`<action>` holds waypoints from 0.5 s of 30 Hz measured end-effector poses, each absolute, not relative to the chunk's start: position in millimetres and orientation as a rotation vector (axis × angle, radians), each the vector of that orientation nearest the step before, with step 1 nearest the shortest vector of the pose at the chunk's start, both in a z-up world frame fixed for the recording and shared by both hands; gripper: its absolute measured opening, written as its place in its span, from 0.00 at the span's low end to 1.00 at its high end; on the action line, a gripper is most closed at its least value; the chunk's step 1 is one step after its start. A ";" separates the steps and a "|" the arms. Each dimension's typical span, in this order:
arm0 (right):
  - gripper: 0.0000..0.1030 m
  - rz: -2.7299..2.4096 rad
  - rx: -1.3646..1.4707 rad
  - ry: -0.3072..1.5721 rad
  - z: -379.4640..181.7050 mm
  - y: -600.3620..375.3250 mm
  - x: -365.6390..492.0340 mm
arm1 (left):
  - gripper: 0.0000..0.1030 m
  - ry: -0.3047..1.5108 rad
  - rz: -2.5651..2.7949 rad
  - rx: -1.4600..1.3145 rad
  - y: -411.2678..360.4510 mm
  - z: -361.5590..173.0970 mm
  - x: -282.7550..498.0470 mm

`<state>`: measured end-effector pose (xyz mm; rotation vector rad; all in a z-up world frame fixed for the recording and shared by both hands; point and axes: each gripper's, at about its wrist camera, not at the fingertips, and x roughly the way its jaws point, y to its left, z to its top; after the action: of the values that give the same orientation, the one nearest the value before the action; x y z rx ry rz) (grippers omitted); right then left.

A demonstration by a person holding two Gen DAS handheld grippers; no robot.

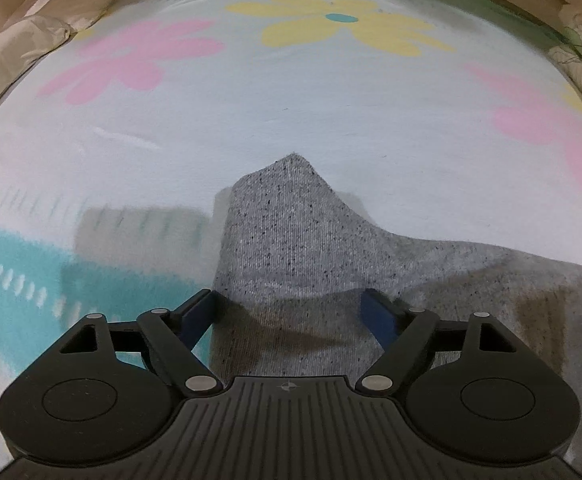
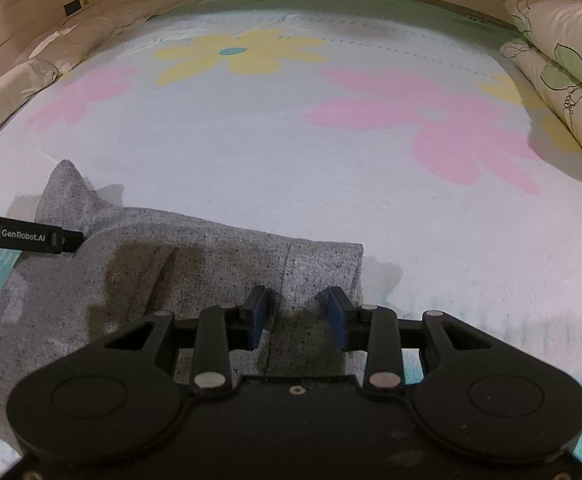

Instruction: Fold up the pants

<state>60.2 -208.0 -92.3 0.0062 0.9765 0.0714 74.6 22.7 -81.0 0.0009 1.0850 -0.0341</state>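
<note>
Grey speckled pants [image 2: 195,256] lie on a bed, on a white bedspread [image 2: 291,152] printed with large pink and yellow flowers. The fabric appears doubled over into a thick band running across the near part of the bed. One corner [image 1: 291,172] stands up in a soft peak at the left end, which suggests the cloth was only just let go there.

The left gripper [image 1: 291,312] is tilted down over that end. Its blue fingers [image 1: 375,312] stand wide apart, with the cloth lying between them but neither finger pressing on it, so it holds nothing.

The right gripper [image 2: 297,316] sits over the other end, near the band's right edge and a stitched seam. Its fingers [image 2: 337,316] are about half open, one on each side of a low ridge of fabric. Whether they pinch that ridge cannot be told.

Pillows [image 2: 563,56] line the far sides of the bed, well apart from the pants. A fold looks just laid, with smoothing likely next.
</note>
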 end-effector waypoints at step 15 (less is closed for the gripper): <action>0.49 0.126 0.093 1.025 -94.8 -239.7 24.8 | 0.77 1.073 -0.158 0.063 42.7 -78.6 4.6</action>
<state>24.8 -239.7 -94.8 0.0930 1.0251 0.1256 4.6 42.7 -78.6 0.0631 1.0731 -0.1576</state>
